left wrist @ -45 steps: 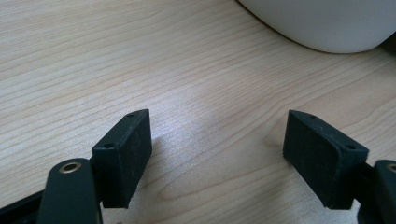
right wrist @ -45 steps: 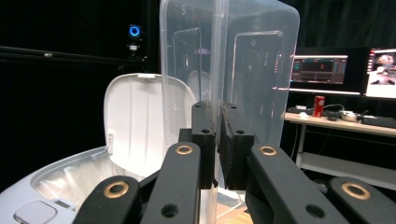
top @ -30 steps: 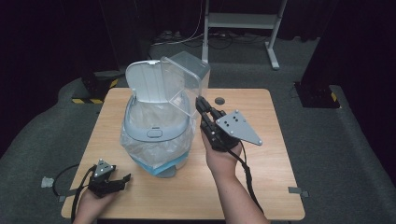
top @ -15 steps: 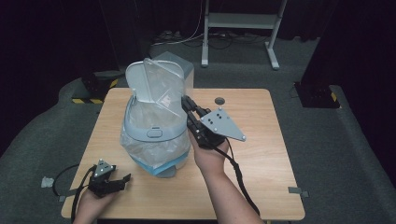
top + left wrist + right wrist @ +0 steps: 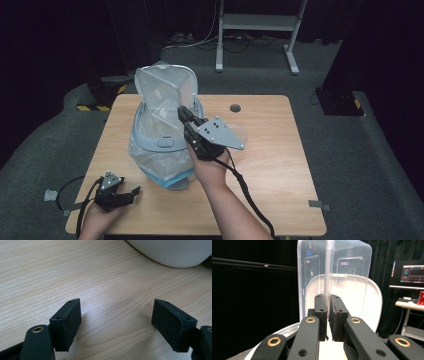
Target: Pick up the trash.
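Observation:
A grey-white bin lined with a clear plastic bag stands on the wooden table, its lid raised upright. My right gripper is shut on the thin wall of a clear plastic container, holding it over the bin's mouth in front of the lid. In the right gripper view the pads pinch the container's wall, with the white lid behind. My left gripper rests open at the table's front left; its jaws hold nothing, and the bin's base lies ahead.
A small round hole sits in the table behind my right hand. The right half of the table is bare wood. A metal stand is on the floor beyond the table, and a black box by its right edge.
My right gripper has carried the clear container leftward, from beside the bin to over its opening against the raised lid. The left gripper has stayed put.

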A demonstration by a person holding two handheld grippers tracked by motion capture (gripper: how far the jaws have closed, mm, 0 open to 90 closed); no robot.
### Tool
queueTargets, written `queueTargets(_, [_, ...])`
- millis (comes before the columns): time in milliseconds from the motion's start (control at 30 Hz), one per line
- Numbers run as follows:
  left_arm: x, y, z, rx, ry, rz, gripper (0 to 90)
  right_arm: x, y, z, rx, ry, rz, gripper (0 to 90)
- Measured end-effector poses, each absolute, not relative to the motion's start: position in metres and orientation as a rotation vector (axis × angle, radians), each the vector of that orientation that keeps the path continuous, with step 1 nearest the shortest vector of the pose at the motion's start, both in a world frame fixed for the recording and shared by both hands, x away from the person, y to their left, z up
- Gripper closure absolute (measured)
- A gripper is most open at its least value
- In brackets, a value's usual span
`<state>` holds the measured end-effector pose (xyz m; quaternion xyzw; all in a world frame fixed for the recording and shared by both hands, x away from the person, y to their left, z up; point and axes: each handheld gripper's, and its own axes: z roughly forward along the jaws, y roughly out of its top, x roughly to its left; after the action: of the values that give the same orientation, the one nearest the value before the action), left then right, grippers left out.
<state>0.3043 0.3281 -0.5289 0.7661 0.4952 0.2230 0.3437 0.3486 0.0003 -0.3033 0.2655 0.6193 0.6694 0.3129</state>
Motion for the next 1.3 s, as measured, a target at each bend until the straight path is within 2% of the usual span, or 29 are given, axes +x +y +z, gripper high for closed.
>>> queueTargets(700, [0.304,0.328,-0.529,1.987,1.282,0.579,23.8,0.343,0.02,-0.322,0.716,1.705,1.781,84.8])
queueTargets(767, [0.304,0.328,-0.529,1.988,1.282,0.579,23.8,0.343,0.018,-0.323,0.72,1.708,1.775,80.8])
queueTargets(833, [0.304,0.328,-0.529,1.988,1.282,0.579,23.8,0.344,0.016,-0.323,0.736,1.712,1.789,70.2])
queueTargets(1300, [0.304,0.328,-0.529,1.992,1.282,0.575,23.8,0.343,-0.029,-0.329,0.849,1.666,1.736,68.4])
